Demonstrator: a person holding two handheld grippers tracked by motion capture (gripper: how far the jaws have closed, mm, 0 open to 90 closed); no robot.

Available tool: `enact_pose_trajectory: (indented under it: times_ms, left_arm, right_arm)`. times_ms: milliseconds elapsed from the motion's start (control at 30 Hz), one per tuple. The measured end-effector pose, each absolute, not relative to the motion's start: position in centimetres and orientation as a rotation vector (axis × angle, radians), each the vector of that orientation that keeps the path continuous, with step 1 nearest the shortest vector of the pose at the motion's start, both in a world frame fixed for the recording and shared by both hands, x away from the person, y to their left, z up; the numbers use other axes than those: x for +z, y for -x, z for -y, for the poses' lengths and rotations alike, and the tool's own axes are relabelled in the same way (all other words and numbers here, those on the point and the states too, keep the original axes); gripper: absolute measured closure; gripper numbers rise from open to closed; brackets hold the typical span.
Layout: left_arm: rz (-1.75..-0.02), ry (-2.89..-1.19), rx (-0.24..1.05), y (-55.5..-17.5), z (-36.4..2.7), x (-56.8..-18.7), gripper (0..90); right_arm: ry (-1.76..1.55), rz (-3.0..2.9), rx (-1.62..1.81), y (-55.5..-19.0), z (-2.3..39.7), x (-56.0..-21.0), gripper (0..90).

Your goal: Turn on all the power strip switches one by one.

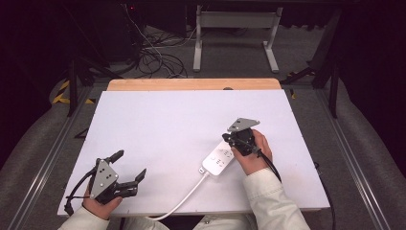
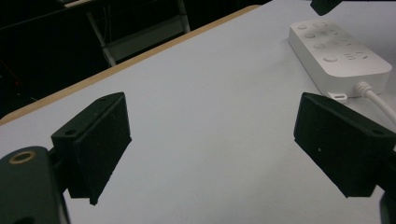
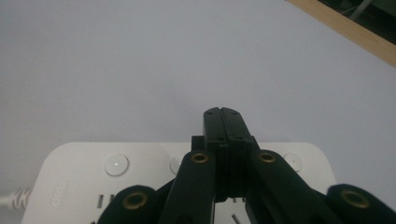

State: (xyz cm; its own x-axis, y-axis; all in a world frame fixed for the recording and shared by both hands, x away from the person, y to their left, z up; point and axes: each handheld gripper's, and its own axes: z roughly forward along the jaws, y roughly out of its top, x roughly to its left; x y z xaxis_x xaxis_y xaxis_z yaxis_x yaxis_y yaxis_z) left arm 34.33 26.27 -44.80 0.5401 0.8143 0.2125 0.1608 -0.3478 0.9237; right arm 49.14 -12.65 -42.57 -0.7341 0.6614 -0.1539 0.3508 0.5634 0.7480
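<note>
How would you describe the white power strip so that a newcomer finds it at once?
Start at the white table. On its right half, under the right hand-held gripper, lies the power strip. It is a flat white block with round buttons, and a white cable runs from it toward the near edge.

Your left gripper and right gripper are black with brass-ringed screws, grey three-cornered plates, trailing black cables; your sleeves are off-white.
</note>
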Motion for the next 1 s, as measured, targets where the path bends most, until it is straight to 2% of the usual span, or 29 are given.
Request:
enact_pose_trajectory:
  times_ms: [467, 1000]
  left_arm:
    - [-0.805, -1.821, 0.858, -34.3, -26.3, -44.8, 11.3]
    - [-0.802, -1.823, 0.86, -34.3, -26.3, -44.8, 11.3]
  right_arm:
    - [-0.908, -2.411, 0.977, -50.9, 14.6, -43.7, 90.0]
    - [-0.947, -2.419, 0.989, -51.6, 13.9, -45.3, 90.0]
